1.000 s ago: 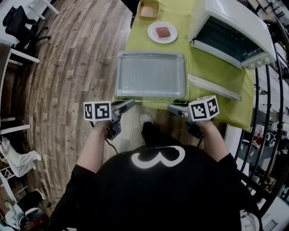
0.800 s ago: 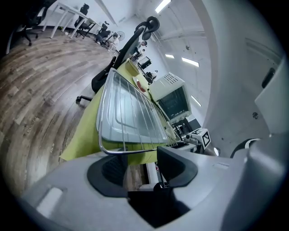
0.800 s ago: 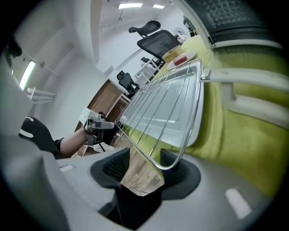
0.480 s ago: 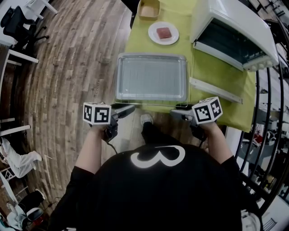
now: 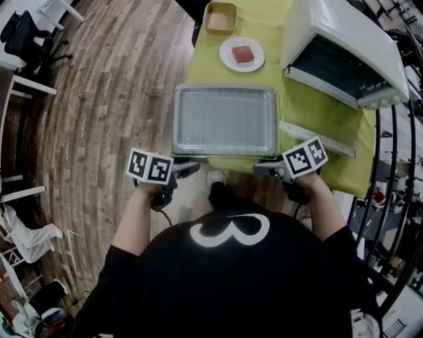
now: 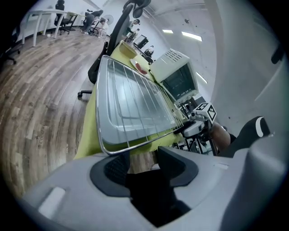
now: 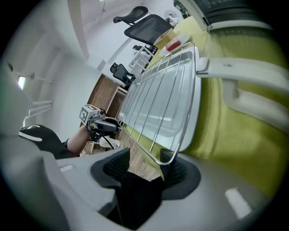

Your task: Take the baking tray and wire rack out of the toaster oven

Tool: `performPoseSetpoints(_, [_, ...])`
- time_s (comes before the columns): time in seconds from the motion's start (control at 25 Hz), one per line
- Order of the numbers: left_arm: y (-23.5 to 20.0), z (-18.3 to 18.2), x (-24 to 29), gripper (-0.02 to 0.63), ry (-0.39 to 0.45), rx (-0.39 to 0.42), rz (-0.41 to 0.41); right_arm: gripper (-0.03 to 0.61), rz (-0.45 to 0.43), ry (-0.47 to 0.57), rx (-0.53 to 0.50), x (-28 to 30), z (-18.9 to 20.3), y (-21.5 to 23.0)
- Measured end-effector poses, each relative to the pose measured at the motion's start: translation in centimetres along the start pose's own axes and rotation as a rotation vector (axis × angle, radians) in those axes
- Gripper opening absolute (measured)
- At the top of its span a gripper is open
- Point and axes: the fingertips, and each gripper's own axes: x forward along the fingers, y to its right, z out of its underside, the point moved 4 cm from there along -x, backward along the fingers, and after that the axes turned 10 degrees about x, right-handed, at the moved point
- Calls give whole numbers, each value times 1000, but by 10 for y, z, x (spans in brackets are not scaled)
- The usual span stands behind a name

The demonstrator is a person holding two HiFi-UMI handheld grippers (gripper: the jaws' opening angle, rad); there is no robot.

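Both grippers have drawn back toward the person since a second ago, when their tips sat at the near edge of the wire rack. Now they hang just off the near edge of the table.

The left gripper (image 5: 188, 168) has its jaws apart with nothing clamped. In the left gripper view the near-left corner of the wire rack (image 6: 140, 145) shows just beyond the jaw tips; whether the wire touches a pad cannot be told. The right gripper (image 5: 262, 169) is likewise released, jaws spread. In the right gripper view the rack's near-right corner crosses in front of one pad.

The rack lies flat on top of the baking tray (image 5: 180, 119). Both rest on the green tablecloth (image 5: 301, 109) at the near middle of the table, outside the toaster oven (image 5: 344, 46). The oven stands at the far right of the table with its door (image 5: 310, 137) dropped open toward the tray.

Beyond the tray sits a white plate (image 5: 228, 61) carrying a reddish piece, and farther still a small tan dish (image 5: 220, 18). Wood flooring (image 5: 99, 99) spreads out to the left.
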Motion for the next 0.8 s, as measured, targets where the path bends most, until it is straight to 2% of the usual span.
performPoseSetpoints(0.36, [3,-2,-2,196,-145,149,-31,213,132,-115,-93,-9,-1,5])
performPoseSetpoints(0.6, [-1,-3,-6,190,-114,171,-70,213,196,-126,-142,-12,1,10])
performPoseSetpoints(0.8, [-1,-2,-9,190,-84,188,-145,213,283,-65,-220,-22,1,12])
